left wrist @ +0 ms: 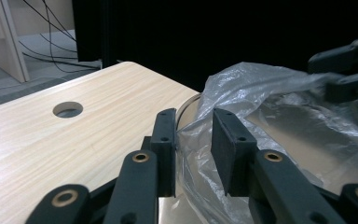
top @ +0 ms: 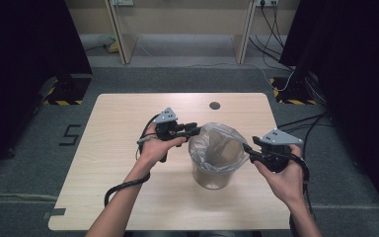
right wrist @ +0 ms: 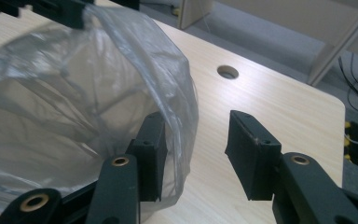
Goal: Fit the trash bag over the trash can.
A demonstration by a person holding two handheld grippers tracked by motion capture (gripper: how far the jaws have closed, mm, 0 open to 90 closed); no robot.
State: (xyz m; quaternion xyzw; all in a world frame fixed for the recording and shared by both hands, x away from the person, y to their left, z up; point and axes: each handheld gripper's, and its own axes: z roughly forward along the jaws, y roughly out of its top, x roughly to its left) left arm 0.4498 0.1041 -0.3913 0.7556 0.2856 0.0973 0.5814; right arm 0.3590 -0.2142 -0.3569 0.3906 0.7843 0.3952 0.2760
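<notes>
while the pale wooden counter (top: 108,163) carries just a clear bin (top: 213,174) at its middle, a thin plastic liner (top: 217,140) billows over the bin's rim, likely being fitted as lining. the left gripper (left wrist: 193,140), at the bin's left rim, straddles the film, jaws apart; the right gripper (right wrist: 196,154), opposite, gapes wide, gripping nothing.

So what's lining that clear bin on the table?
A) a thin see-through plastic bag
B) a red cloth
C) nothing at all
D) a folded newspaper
A: crinkled transparent plastic bag drapes over the rim of the bin, with the left gripper and right gripper at opposite sides.
</notes>
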